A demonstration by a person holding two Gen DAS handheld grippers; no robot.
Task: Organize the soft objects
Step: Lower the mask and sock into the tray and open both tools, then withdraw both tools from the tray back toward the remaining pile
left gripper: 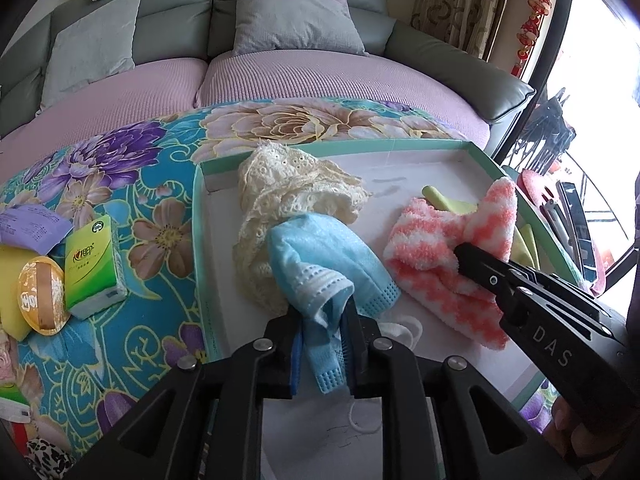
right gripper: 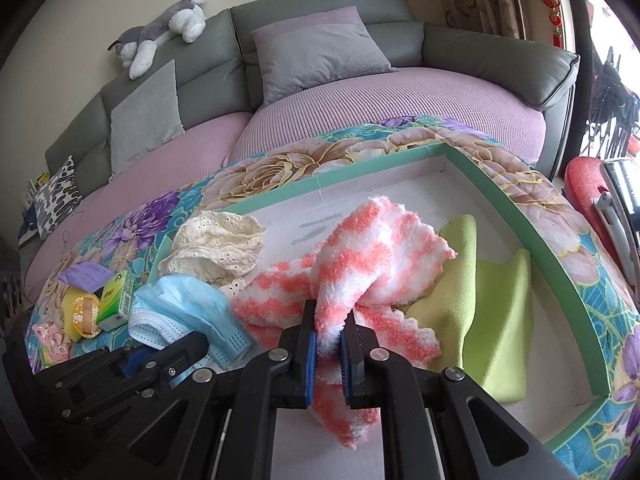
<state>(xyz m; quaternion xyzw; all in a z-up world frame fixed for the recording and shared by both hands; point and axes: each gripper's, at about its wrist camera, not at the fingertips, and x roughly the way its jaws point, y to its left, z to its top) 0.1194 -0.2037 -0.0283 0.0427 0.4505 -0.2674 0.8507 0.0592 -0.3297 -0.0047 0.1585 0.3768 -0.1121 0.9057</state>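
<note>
1. Left gripper (left gripper: 322, 344) has its fingers pinching a blue face mask (left gripper: 324, 268), which lies in the white tray (left gripper: 400, 146) against a cream lace cloth (left gripper: 288, 196).
2. Right gripper (right gripper: 330, 354) has its fingers clamped on a pink-and-white fuzzy sock (right gripper: 372, 256), bunched up over a lime green cloth (right gripper: 492, 312) in the same tray.
3. Tissue pack (left gripper: 94, 268) sits outside on the floral table cover (left gripper: 160, 184).
</note>
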